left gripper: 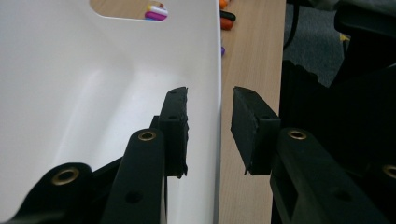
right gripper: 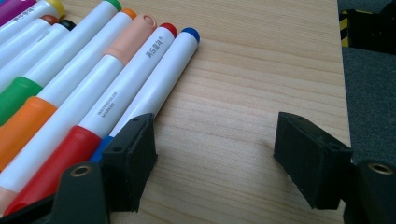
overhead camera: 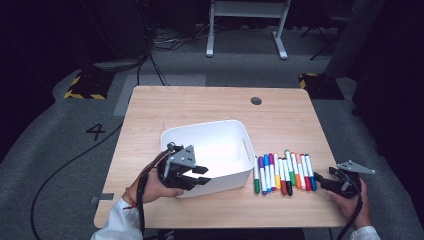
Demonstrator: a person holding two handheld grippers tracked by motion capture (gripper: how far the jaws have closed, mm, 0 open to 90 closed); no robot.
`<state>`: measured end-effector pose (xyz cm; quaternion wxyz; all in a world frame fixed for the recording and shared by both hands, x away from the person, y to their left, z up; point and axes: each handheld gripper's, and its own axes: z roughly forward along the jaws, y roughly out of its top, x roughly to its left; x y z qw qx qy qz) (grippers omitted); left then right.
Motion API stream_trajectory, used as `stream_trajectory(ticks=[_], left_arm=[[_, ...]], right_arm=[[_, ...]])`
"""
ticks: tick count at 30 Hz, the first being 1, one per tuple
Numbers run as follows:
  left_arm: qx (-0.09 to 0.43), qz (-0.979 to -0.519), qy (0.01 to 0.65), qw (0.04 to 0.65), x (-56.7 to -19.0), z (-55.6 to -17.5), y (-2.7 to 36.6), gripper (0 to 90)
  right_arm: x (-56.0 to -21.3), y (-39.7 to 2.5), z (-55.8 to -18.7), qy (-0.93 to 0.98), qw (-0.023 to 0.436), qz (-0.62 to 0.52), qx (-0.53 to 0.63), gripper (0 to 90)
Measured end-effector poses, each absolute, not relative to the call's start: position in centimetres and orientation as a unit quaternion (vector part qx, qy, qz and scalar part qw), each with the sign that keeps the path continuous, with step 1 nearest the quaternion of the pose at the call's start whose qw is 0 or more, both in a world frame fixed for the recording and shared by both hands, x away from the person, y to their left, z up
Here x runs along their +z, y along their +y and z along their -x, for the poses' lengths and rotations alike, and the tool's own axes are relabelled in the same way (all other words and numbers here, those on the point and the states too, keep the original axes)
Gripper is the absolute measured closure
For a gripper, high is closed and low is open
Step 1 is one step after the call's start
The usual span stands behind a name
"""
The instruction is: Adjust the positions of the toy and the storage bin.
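A white plastic bin stands mid-table. My left gripper is at its near left corner, open, with one jaw inside the bin and the other outside. In the left gripper view the bin wall runs between the two jaws of the left gripper with small gaps on both sides. A row of several coloured markers lies right of the bin. My right gripper rests open beside the row. In the right gripper view the right gripper has its left jaw against the blue-capped marker, with bare wood between the jaws.
The table's right edge is close to the right gripper. A dark round hole sits near the table's far edge. A white metal stand and cables lie on the floor beyond.
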<state>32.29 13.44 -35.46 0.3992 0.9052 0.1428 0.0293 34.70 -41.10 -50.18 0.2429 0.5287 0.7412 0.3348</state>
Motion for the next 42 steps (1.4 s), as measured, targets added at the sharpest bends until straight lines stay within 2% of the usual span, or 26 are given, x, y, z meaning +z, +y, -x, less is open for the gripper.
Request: stream_trajectory(ticks=[1, 3, 7, 8, 9, 10, 11, 13, 15, 18, 20, 24, 31, 42], left_arm=[[0.045, -0.893, 0.169, 0.414, -35.2, -32.3, 14.5, 56.7], [0.051, -0.889, 0.181, 0.417, -35.0, -32.3, 15.0, 54.2], [0.104, -0.857, 0.264, 0.43, -34.8, -32.8, 16.9, 34.7], [0.114, -0.848, 0.28, 0.437, -34.8, -33.1, 17.4, 33.2], [0.142, -0.831, 0.318, 0.435, -35.1, -33.7, 18.4, 27.0], [0.142, -0.831, 0.318, 0.435, -35.1, -33.7, 18.4, 26.0], [0.156, -0.81, 0.351, 0.443, -35.7, -34.5, 19.5, 26.2], [0.158, -0.801, 0.362, 0.451, -36.0, -34.9, 20.1, 25.7], [0.164, -0.778, 0.408, 0.449, -37.2, -36.2, 21.2, 26.1], [0.156, -0.771, 0.423, 0.45, -38.0, -37.0, 21.7, 30.4], [0.144, -0.772, 0.422, 0.453, -38.5, -37.6, 21.8, 39.1], [0.149, -0.78, 0.424, 0.435, -39.2, -38.5, 21.2, 49.2], [0.147, -0.791, 0.417, 0.424, -39.7, -39.7, 20.4, 53.8], [0.134, -0.797, 0.401, 0.431, -40.0, -41.3, 18.6, 57.2]], right_arm=[[-50.2, -41.1, -34.7, 0.741, 0.242, -0.53, 0.335, 29.6], [-50.2, -41.1, -34.7, 0.741, 0.242, -0.53, 0.335, 29.6], [-50.2, -41.1, -34.7, 0.741, 0.242, -0.53, 0.335, 29.6], [-50.2, -41.1, -34.7, 0.741, 0.242, -0.53, 0.335, 29.6], [-50.2, -41.1, -34.7, 0.741, 0.242, -0.529, 0.336, 29.6], [-50.2, -41.1, -34.7, 0.741, 0.242, -0.529, 0.336, 29.6], [-50.2, -41.1, -34.7, 0.741, 0.242, -0.53, 0.335, 29.6], [-50.2, -41.1, -34.7, 0.741, 0.242, -0.53, 0.335, 29.6], [-50.2, -41.1, -34.7, 0.741, 0.242, -0.53, 0.335, 29.6], [-50.2, -41.1, -34.7, 0.741, 0.242, -0.53, 0.335, 29.6], [-50.2, -41.1, -34.7, 0.741, 0.242, -0.53, 0.335, 29.7], [-50.2, -41.1, -34.7, 0.742, 0.243, -0.527, 0.336, 30.0], [-50.0, -41.0, -34.7, 0.737, 0.256, -0.525, 0.339, 30.2], [-49.6, -41.2, -33.9, 0.729, 0.249, -0.518, 0.372, 30.3]])
